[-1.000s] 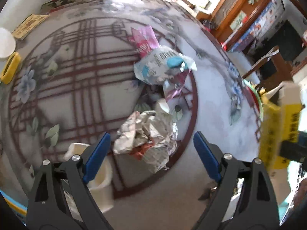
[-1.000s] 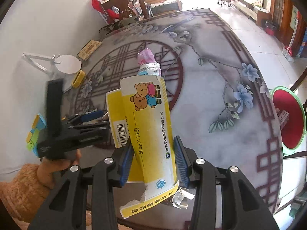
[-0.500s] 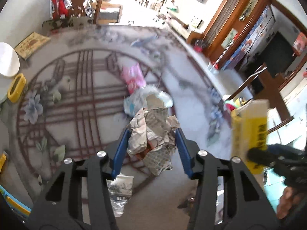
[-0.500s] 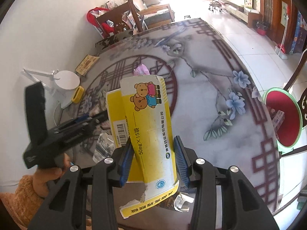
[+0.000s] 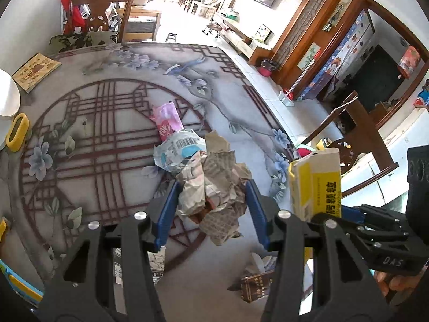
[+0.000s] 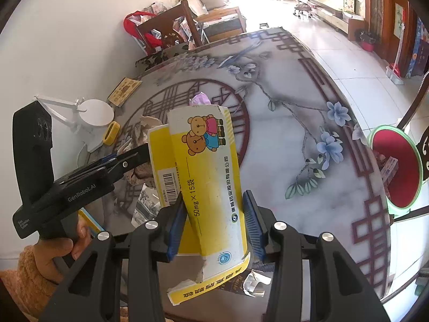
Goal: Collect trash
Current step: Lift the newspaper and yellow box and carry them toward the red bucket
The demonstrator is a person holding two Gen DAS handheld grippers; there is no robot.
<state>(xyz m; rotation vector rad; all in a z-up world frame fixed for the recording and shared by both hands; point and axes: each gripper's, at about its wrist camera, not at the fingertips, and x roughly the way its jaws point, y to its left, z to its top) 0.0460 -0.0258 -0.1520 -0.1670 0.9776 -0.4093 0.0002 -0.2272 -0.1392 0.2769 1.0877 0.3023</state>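
My left gripper point(image 5: 211, 204) is shut on a crumpled newspaper ball point(image 5: 217, 169), held above the patterned table point(image 5: 93, 161). In the right wrist view the left gripper's fingers point(image 6: 134, 158) reach in from the left with the paper partly hidden behind the box. My right gripper point(image 6: 214, 201) is shut on a torn yellow and white carton with cartoon bears point(image 6: 206, 161), which also shows at the right of the left wrist view as the carton point(image 5: 316, 182). On the table lie a pink wrapper point(image 5: 167, 120), a white plastic wrapper with a barcode point(image 5: 177, 153), a small brown box point(image 5: 254, 287) and a printed packet point(image 5: 156, 263).
A red bin with a green rim point(image 6: 396, 166) stands on the floor past the table's right edge. A yellow holder point(image 5: 17, 131), a white disc stand point(image 5: 8, 96) and a booklet point(image 5: 36, 69) sit at the table's left. A wooden chair point(image 5: 107, 13) is behind the table.
My left gripper closed on the crumpled newspaper and lifted it off the table. The right gripper stayed put with the carton.
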